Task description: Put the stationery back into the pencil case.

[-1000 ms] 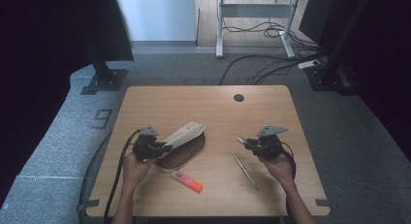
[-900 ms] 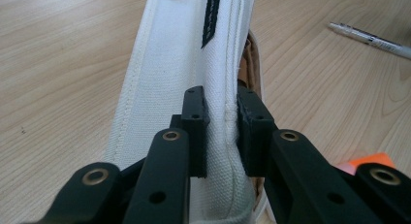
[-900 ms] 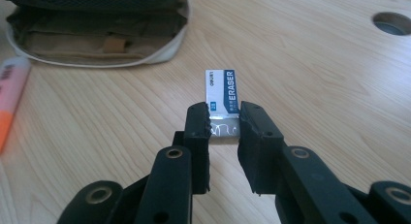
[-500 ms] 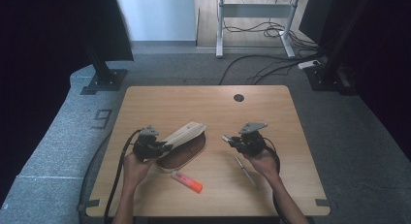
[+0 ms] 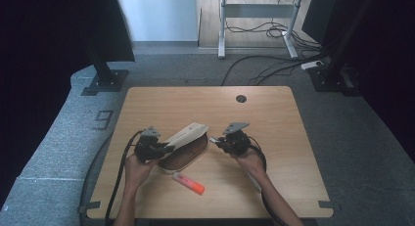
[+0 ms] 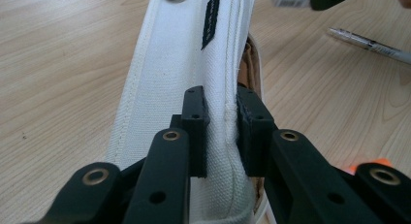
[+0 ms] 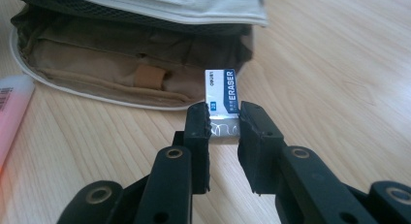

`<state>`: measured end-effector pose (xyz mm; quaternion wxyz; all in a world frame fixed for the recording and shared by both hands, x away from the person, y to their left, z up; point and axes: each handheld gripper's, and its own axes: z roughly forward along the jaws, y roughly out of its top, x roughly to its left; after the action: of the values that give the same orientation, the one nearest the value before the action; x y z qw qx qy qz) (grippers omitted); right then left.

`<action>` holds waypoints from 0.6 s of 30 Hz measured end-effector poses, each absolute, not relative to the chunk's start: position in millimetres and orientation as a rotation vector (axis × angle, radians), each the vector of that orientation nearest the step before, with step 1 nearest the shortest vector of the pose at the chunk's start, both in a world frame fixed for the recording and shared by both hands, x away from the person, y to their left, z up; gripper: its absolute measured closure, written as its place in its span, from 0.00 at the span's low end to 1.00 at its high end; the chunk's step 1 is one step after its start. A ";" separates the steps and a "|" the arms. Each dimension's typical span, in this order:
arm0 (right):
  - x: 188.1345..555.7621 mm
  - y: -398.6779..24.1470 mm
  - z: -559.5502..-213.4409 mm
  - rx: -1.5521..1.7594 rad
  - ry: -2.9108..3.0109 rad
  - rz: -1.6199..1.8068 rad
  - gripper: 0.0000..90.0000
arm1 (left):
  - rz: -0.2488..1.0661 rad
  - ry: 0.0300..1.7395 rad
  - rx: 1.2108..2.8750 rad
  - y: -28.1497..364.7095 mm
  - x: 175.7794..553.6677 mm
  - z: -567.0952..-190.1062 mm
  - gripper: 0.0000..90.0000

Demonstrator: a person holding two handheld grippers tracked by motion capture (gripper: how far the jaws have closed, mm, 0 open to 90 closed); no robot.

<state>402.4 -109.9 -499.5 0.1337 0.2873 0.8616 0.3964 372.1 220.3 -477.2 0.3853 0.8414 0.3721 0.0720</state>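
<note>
A pencil case [image 5: 185, 146] lies open on the wooden table [image 5: 205, 103], with its white canvas lid [image 6: 184, 64] lifted and a tan lining [image 7: 97, 64] inside. My left gripper [image 5: 164, 147] [image 6: 220, 132] is shut on the lid's edge and holds it up. My right gripper [image 5: 215, 141] [image 7: 224, 127] is shut on a white eraser [image 7: 222, 100] with a blue label, just in front of the case's open mouth. The eraser [image 5: 214, 139] shows as a small white tip beside the case.
An orange highlighter [image 5: 189, 183] [image 7: 12, 112] lies in front of the case. A silver pen [image 6: 373, 44] [image 5: 254, 181] rests on the table under my right forearm. A round cable hole [image 5: 241, 98] sits at the table's far edge. Cables trail from both grippers.
My right gripper has moved left across the table with the eraser, from beside the pen to the case's opening. My left gripper has kept the lid lifted in place.
</note>
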 end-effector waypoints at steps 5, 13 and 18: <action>406.2 -93.5 -505.6 0.820 2.520 1.133 0.81 | 0.184 0.946 2.144 219.7 371.9 -477.1 0.85; 414.9 -75.6 -514.2 0.834 2.528 1.124 0.81 | 0.176 0.940 2.148 219.5 371.7 -477.6 0.85; 419.9 -63.8 -520.3 0.831 2.538 1.107 0.81 | 0.171 0.935 2.149 219.4 371.7 -477.6 0.85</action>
<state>419.9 -63.8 -520.3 0.1248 0.2853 0.8710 0.3800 371.7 219.4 -477.6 0.3857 0.8438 0.3670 0.0673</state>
